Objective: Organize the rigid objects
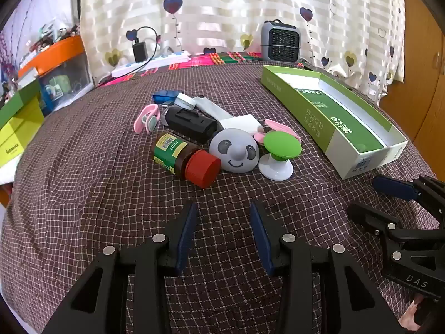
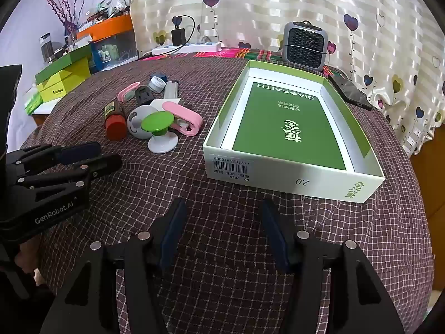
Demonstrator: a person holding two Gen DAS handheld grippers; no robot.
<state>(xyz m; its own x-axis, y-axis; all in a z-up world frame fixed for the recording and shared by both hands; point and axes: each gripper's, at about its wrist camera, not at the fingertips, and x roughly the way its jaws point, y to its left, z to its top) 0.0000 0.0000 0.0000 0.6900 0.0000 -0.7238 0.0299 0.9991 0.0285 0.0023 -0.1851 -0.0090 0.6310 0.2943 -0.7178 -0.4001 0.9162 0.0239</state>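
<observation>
A heap of small objects lies on the checked tablecloth: a brown bottle with a red cap (image 1: pixel 185 160) (image 2: pixel 114 119), a grey panda-face dome (image 1: pixel 235 150) (image 2: pixel 137 125), a green-topped white knob (image 1: pixel 279 153) (image 2: pixel 158 130), a black case (image 1: pixel 190 123), pink clips (image 1: pixel 147 118) (image 2: pixel 185 119) and a blue item (image 1: pixel 164 96). An open green-and-white box (image 1: pixel 361 150) (image 2: pixel 292 178) stands to the right, with only a green card inside. My left gripper (image 1: pixel 222 217) hangs open just short of the heap. My right gripper (image 2: pixel 221 214) hangs open before the box's near wall. Neither holds anything.
A small grey fan heater (image 1: pixel 281 41) (image 2: pixel 304 44) stands at the table's back. A black phone (image 2: pixel 350 91) lies beside the box. A power strip with charger (image 1: pixel 147 61) sits at the back left. Yellow-green boxes (image 2: pixel 64 78) and an orange-lidded bin (image 2: pixel 114 39) stand off the left edge.
</observation>
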